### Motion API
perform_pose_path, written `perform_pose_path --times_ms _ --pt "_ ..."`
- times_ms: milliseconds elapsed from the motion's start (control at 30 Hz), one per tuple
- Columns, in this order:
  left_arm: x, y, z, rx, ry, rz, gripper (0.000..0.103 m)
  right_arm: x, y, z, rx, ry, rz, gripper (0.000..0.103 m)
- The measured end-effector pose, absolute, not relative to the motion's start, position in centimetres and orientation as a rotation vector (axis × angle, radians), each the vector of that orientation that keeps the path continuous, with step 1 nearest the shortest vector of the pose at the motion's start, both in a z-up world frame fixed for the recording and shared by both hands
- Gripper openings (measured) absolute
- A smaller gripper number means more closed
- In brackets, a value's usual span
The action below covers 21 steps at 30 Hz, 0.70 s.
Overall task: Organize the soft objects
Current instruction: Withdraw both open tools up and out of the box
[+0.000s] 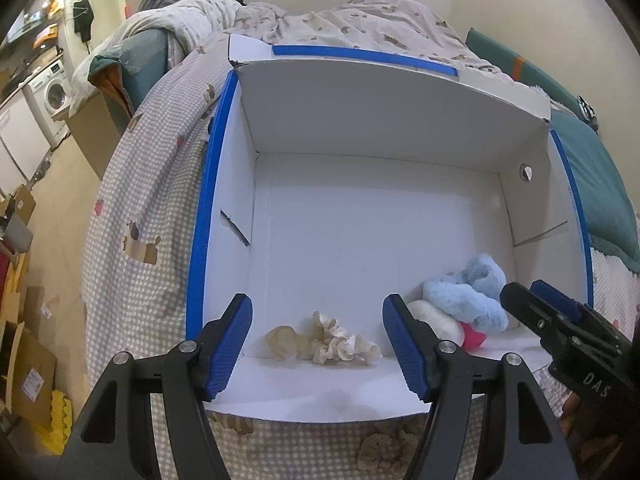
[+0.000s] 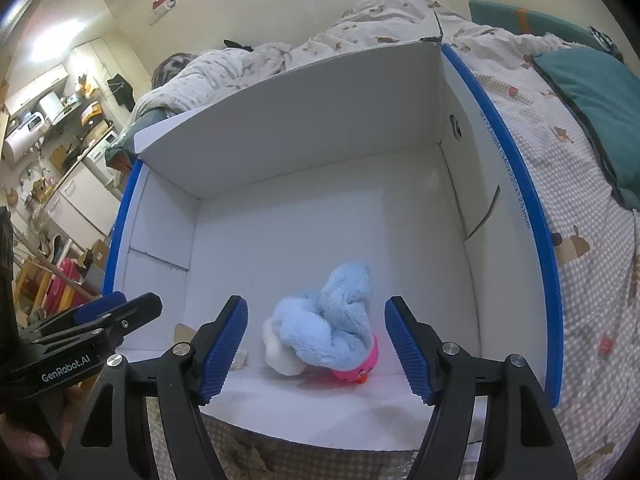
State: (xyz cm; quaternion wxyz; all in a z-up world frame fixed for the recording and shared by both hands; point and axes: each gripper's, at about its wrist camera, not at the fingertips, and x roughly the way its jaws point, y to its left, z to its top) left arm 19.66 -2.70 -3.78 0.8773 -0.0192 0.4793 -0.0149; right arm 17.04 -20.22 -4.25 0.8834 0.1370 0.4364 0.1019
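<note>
Tools both gaping wide, I am hovering the left tool (image 1: 316, 344) over the cream scrunchie (image 1: 332, 344) and the right tool (image 2: 316, 344) over the blue plush (image 2: 328, 320) by the white box's (image 1: 360, 128) near wall; next I judge a grasp.

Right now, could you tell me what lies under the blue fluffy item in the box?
Beneath the blue fluffy item lie a white plush piece and a pink toy; both are partly hidden.

A lived-in home bedroom: rumpled bed (image 1: 360, 24), washing machine (image 1: 50, 90), cluttered kitchen shelves (image 2: 60, 120) beyond.
</note>
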Motion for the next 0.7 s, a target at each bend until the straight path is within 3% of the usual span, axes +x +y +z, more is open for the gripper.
perform_pose_path --times_ms 700 --pt "16.1 -1.7 -1.4 -0.044 0.951 -0.015 0.065 14.6 -22.0 -2.3 0.317 0.853 0.177 0.075"
